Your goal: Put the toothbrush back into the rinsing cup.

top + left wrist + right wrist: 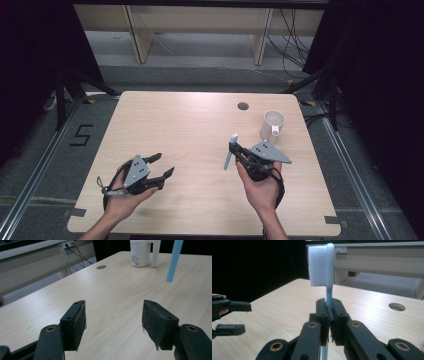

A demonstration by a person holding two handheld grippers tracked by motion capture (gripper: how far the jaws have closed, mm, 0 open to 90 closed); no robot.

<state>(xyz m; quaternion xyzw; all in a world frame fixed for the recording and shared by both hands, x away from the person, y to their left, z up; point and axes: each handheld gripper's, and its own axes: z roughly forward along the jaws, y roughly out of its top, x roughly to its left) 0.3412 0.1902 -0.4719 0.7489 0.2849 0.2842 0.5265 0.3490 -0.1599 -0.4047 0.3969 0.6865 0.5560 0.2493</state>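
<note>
While the right gripper [329,315] has its jaws closed flat on the light-blue handle of a toothbrush [325,267], the brush stands close to upright: white bristle head above the jaws, bristles facing the left of the right gripper view, handle tail running down below them. From the high view the same toothbrush [230,151] shows as a pale stick crossing the right gripper [239,151], its long axis near vertical with a slight lean, lower end hanging clear above the surface [190,125]. Outward from those jaws, the white cup [272,126] stands upright just beyond and to the right of the right hand [260,185], mouth open upward, handle toward the person; it is the nearest vessel to the brush, and the right hand is far the nearer one to it. Judged from this, any placing of the brush would turn on carrying it forward and right over the cup's rim. Left gripper [161,167] sits well apart across the surface, jaws spread wide and empty, pointing toward the right side; in the left gripper view its pads [80,325] frame bare wood, with cup [140,252] and blue handle [174,260] farther off. Left hand [125,192] rests low near the surface's near edge, wrist angled inward; right forearm comes up nearly straight.
</note>
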